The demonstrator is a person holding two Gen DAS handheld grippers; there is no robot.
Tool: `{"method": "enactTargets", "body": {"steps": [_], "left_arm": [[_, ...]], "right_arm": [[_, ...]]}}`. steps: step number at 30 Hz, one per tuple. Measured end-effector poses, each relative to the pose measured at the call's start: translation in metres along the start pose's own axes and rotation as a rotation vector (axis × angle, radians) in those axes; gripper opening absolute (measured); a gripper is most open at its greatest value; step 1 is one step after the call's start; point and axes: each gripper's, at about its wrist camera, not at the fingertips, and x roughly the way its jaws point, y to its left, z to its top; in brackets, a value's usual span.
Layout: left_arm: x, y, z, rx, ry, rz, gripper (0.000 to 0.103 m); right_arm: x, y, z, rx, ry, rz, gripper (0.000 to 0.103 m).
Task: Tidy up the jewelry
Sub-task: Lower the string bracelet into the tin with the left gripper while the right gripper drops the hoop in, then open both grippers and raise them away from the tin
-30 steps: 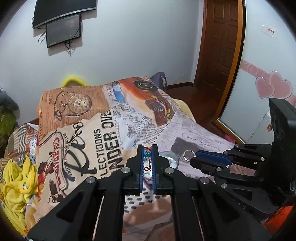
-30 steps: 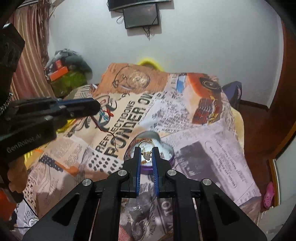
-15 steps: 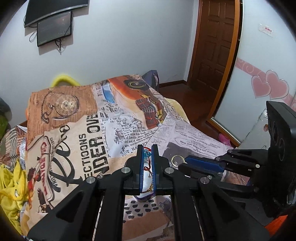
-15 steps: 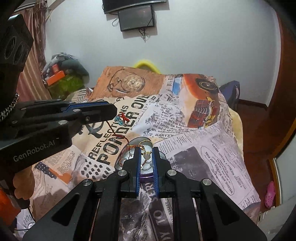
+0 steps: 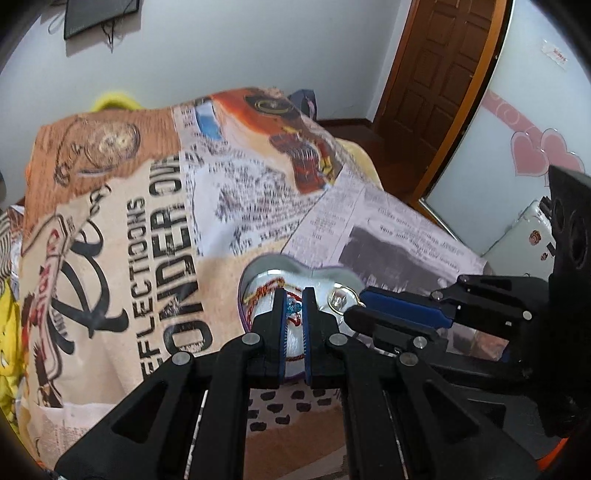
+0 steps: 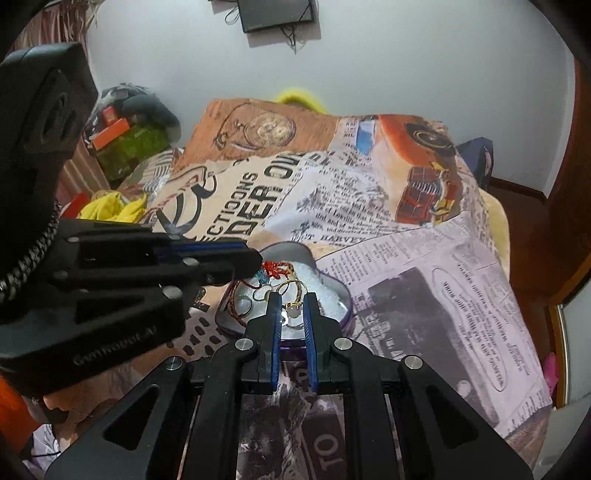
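Right now my left gripper (image 5: 293, 308) sits over a heart-shaped tin (image 6: 341, 295), its blue-lined fingers drawn close on a red cord bracelet (image 5: 266, 290) with a small turquoise knot; the cord trails down into the tin. My right gripper (image 6: 291, 306) reaches over the tin's near rim, and its fingers stand a little apart with a gold ring (image 6: 290, 286) and a small pale bead lying between them — whether they still pinch anything I cannot tell. A second thin ring rests on the tin's pale lining, just left of the gold one.

I judge this to be the drop-off step: both pieces are at the tin and need setting down inside it. Next I would let the left fingers part so the cord falls fully inside, taking care that its tail does not hang over the rim.

Under the tin lies a bedspread (image 5: 155, 240) printed like old newspaper, soft and uneven. Beyond the tin a white wall carries a dark screen (image 6: 275, 13); right of the tin stands a brown wooden door (image 5: 443, 74).
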Motion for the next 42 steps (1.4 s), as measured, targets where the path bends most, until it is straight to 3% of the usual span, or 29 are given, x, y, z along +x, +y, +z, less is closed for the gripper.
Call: {"method": "enactTargets", "body": {"steps": [13,18,24,30,39,42], "left_arm": [[0.005,0.009,-0.005,-0.013,0.023,0.003,0.006],[-0.005,0.005,-0.007,0.009,0.008,0.026,0.009],[-0.035,0.0,-0.007,0.009,-0.041,0.058,0.009],[-0.09,-0.008,-0.007,-0.012,-0.171,0.126,0.019],[-0.204,-0.033,-0.019,-0.02,-0.449,0.204,0.022],[-0.243,-0.045,-0.034,-0.005,-0.553,0.229,0.03]], "right_arm": [[0.02,-0.001,-0.001,-0.001,0.069,0.008,0.01],[0.02,0.001,-0.001,-0.01,0.087,-0.002,0.012],[-0.004,0.004,0.001,-0.005,0.049,-0.016,0.014],[-0.054,0.011,0.009,-0.007,-0.058,-0.047,0.014],[-0.168,0.047,0.017,-0.04,-0.344,-0.107,0.014],[-0.212,0.067,0.011,-0.059,-0.461,-0.131,0.014]]}}
